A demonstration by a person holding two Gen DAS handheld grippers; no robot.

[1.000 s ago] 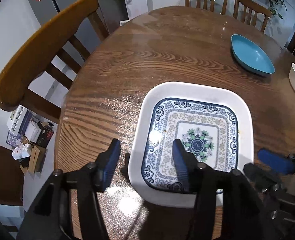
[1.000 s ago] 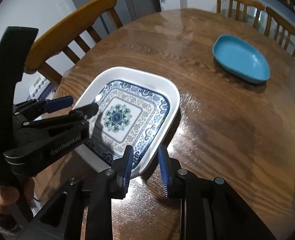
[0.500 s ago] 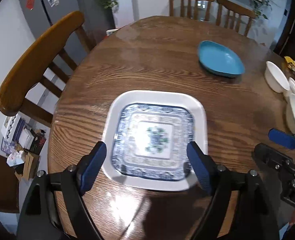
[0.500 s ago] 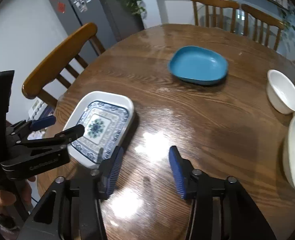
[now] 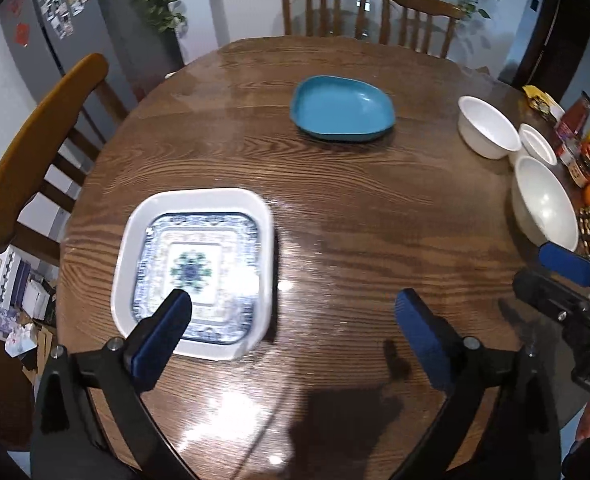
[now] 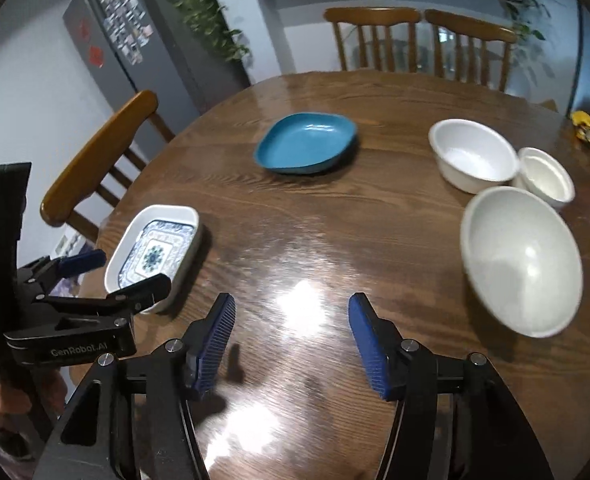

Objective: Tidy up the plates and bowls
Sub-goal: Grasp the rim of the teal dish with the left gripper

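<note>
A white rectangular plate with a blue pattern (image 5: 199,268) lies flat on the round wooden table (image 5: 335,208) at the near left; it also shows in the right wrist view (image 6: 155,248). A blue dish (image 5: 343,108) (image 6: 307,146) lies further back. Three white bowls (image 6: 519,260) (image 6: 473,156) (image 6: 545,174) stand at the right. My left gripper (image 5: 295,312) is open and empty, raised above the table right of the plate. My right gripper (image 6: 291,324) is open and empty over bare table.
Wooden chairs stand at the left (image 5: 35,140) and at the far side (image 5: 327,4). Bottles and jars (image 5: 587,140) crowd the table's right edge. A grey fridge (image 6: 135,48) and a plant are behind.
Both grippers let go of the patterned plate, opened wide and pulled back and up. The views widened, and the white bowls came into sight.
</note>
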